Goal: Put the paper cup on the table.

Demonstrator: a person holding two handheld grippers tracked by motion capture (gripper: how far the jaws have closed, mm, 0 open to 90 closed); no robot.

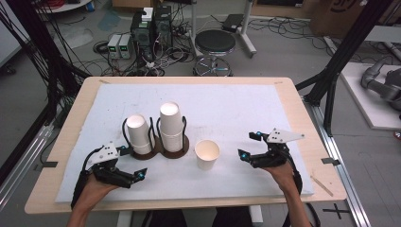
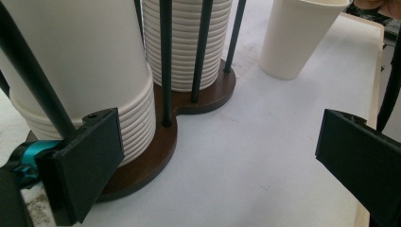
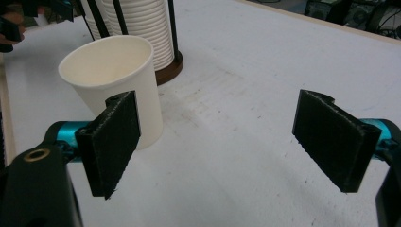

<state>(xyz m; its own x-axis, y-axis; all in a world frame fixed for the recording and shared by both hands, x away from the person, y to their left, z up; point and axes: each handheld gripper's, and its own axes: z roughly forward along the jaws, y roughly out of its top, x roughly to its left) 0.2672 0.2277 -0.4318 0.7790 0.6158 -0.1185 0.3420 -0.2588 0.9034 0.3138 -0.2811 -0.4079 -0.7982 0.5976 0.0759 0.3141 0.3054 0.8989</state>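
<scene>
Right tongs (image 1: 247, 146) spread wide, nothing between the jaws; left tongs (image 1: 135, 163) also spread and empty, parked at 7 o'clock of the cup holder (image 1: 161, 147) with its two inverted paper cup stacks. Looks like the approach step on the single upright paper cup (image 1: 207, 154), which stands on the worktop (image 1: 265, 109) at 9 o'clock of the right tongs, near but not touching. Next move calls for sliding left to straddle the cup wall, then closing gently so it doesn't crush.
</scene>
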